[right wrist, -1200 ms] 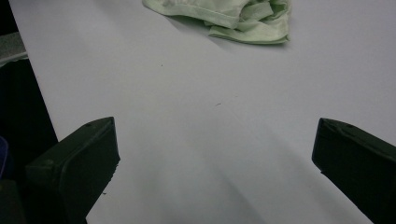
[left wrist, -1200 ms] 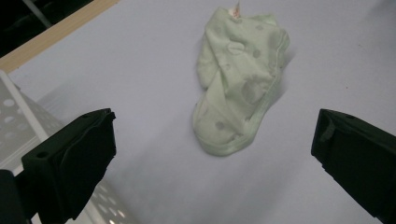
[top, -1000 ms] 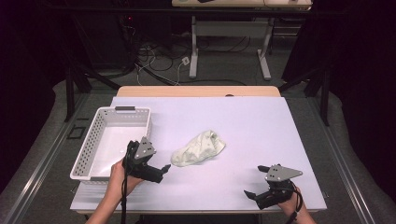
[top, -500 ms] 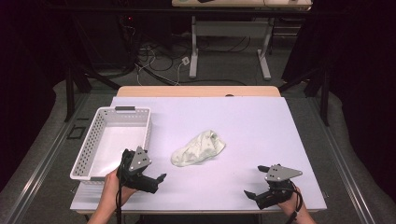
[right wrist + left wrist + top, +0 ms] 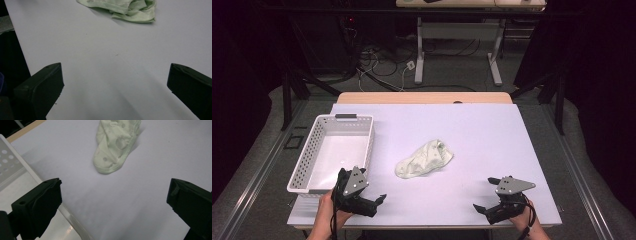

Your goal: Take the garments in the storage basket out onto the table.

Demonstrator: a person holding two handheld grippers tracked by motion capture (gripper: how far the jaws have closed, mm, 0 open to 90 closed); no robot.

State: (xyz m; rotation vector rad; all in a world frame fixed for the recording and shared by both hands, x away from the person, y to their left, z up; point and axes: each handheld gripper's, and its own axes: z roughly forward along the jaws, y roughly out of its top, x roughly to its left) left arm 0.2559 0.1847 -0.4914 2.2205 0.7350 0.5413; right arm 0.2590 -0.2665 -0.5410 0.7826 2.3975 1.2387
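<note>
1. Fingers first: both grippers have their jaws spread wide with nothing between them. The left gripper (image 5: 379,200) sits low at the near edge, the right gripper (image 5: 486,196) likewise on the other side, each held in a hand.

2. Main thing is the pale green cloth (image 5: 424,159), looks like a small sock or mitten with dots. It lies crumpled on the table, ahead of the left gripper's fingertips and a bit toward the middle, clear of both grippers. In the left gripper view the cloth (image 5: 115,145) is straight ahead beyond the open jaws, rounded end nearest. In the right gripper view the cloth (image 5: 125,8) is farther off, up past the fingertips.

3. Handling guess: very light, totally limp, not fragile, not slippery. It'll sag and fold as soon as it's lifted, so no worries about crushing it.

4. Where to grab: I'd pinch a raised fold or the thicker hem edge rather than a flat bit, since flat fabric tends to slide out from under the pads. Fingertips need to come down touching the surface to scoop enough layers.

5. Around it: white perforated basket (image 5: 331,152) sits just beside the left gripper, on its outer side, empty inside as far as I can see. The lavender table (image 5: 492,135) is otherwise bare near the fingers.
</note>
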